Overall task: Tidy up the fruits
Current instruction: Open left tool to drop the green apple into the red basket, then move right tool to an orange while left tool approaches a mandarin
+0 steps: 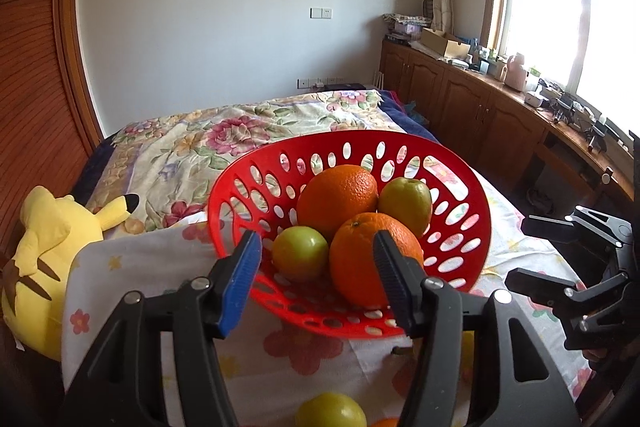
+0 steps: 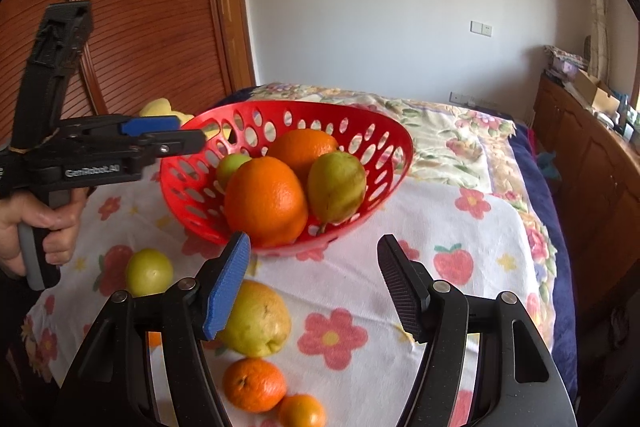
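- While both grippers, left [image 1: 316, 281] and right [image 2: 314, 285], stand spread and empty, four fruits sit in the basket [image 2: 384, 131]; four lie on the near cloth [image 2: 460, 227].
- Risk: the pile sits high; a dropped pear [image 2: 260, 323] may roll off the oranges.
- Risk: pushing the rim may tip the light basket.
- Risk: a hard pinch may bruise the near mandarin [image 2: 254, 385].

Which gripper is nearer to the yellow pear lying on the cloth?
Right. The right gripper hangs open just above the yellow pear; the left gripper is open farther away, at the red basket's rim.
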The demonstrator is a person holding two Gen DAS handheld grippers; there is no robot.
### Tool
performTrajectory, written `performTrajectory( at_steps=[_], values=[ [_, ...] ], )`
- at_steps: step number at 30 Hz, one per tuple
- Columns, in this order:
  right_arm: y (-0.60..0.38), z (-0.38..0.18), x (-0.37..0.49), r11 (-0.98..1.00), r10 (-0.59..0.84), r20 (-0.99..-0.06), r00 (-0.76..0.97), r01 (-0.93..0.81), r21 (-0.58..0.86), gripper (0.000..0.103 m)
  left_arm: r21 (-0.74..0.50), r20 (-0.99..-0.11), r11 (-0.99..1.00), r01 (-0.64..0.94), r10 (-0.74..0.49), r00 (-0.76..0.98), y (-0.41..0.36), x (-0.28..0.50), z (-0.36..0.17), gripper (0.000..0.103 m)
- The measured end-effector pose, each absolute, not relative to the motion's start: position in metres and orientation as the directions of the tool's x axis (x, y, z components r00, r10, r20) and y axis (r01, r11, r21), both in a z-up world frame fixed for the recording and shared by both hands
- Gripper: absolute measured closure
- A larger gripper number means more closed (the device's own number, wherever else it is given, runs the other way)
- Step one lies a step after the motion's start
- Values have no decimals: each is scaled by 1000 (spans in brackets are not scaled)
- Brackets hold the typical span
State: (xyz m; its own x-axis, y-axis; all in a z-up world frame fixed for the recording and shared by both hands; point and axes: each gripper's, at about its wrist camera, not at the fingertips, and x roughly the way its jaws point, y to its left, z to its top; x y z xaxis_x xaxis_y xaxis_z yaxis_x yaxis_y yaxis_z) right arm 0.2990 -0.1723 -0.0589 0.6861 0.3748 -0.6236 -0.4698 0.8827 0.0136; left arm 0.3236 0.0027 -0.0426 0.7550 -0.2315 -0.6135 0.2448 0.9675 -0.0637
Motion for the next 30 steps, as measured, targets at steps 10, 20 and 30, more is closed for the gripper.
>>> performTrajectory(
  at_steps=[10, 20, 30],
  values=[
    [-186, -79, 255, 891, 387, -638, 665, -449, 73, 36, -21, -602, 969, 247, -209, 771, 6, 258, -62, 40],
    [-184, -101, 219, 886, 389, -661, 642, -458, 77, 38, -66, -638, 959, 274, -252, 727, 3, 213, -92, 40],
    [-171, -118, 193, 867, 410, -660, 630, -494, 67, 43, -106, -644, 960, 259, -265, 718, 0, 191, -120, 40]
  ],
)
